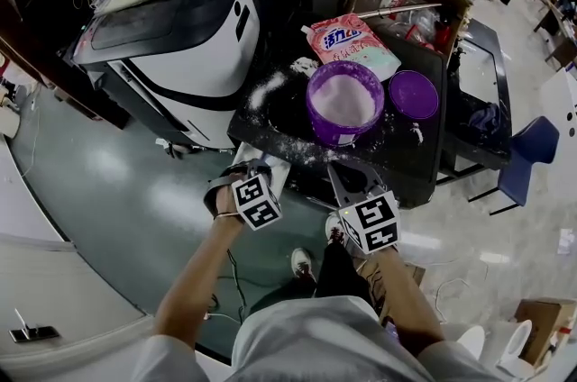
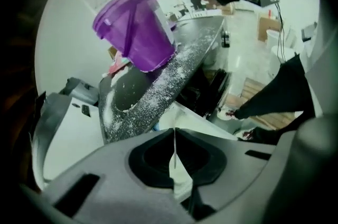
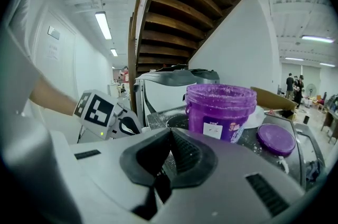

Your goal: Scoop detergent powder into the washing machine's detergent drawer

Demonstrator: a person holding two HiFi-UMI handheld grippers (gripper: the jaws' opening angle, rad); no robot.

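Your left gripper (image 1: 238, 175), fingers pressed together, hovers at the near edge of the dark, powder-dusted counter (image 1: 287, 124). On the counter stands an open purple tub (image 1: 344, 104), full of white detergent powder. Your right gripper's (image 1: 348, 182) fingers are together too.

tub (image 1: 345, 105) on table (image 1: 424, 164) | lid (image 1: 414, 94) R | pouch (image 1: 353, 42) behind, maybe touching | washer (image 1: 180, 56) L
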